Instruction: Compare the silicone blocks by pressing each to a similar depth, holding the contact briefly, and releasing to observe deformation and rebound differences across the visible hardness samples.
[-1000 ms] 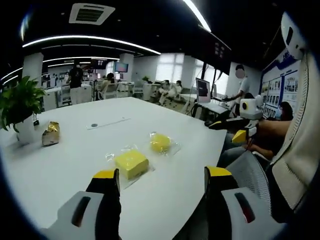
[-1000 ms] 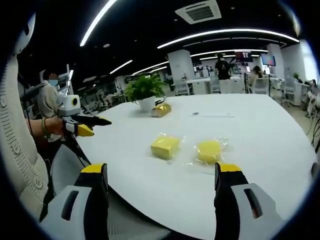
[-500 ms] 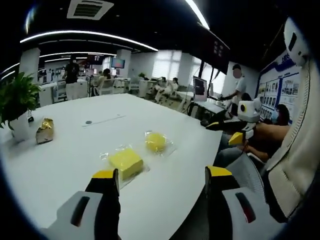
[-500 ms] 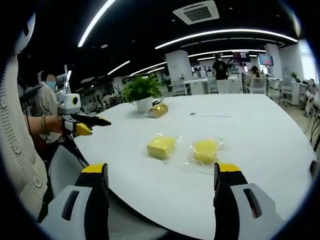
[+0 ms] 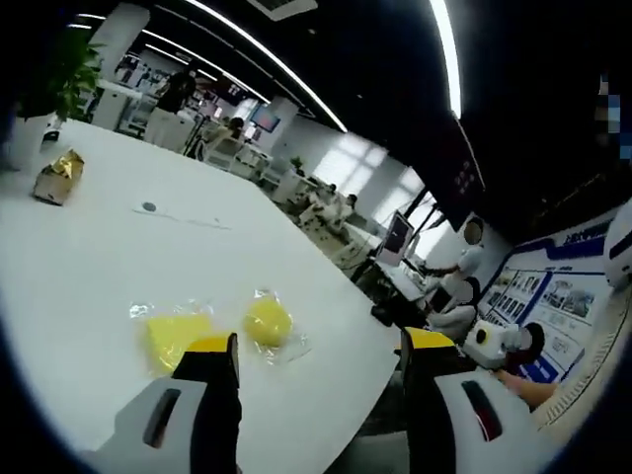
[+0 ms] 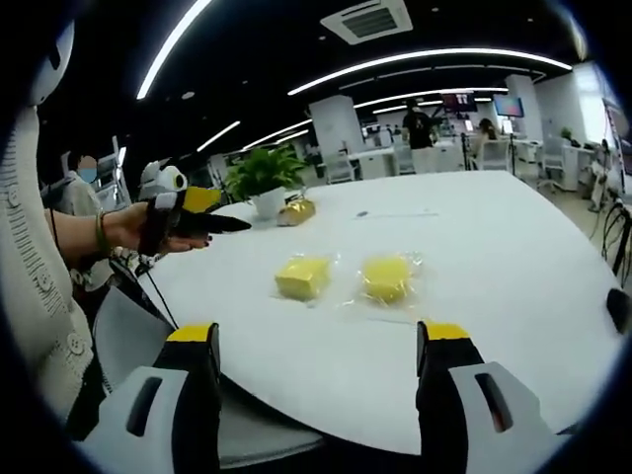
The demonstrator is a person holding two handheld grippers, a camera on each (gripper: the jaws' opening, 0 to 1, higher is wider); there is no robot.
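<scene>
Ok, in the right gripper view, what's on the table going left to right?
Plant → gold packet → square block → round block.

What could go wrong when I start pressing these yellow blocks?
1. Both blocks, the square one and the rounder one, lie in loose clear wrap on a smooth white table, so a press may slide them rather than compress them.
2. The left gripper hangs tilted off the table edge; coming in at an angle could give uneven depth.
3. The blocks sit close together, so wide-open jaws might catch the neighbour's wrap.
</scene>
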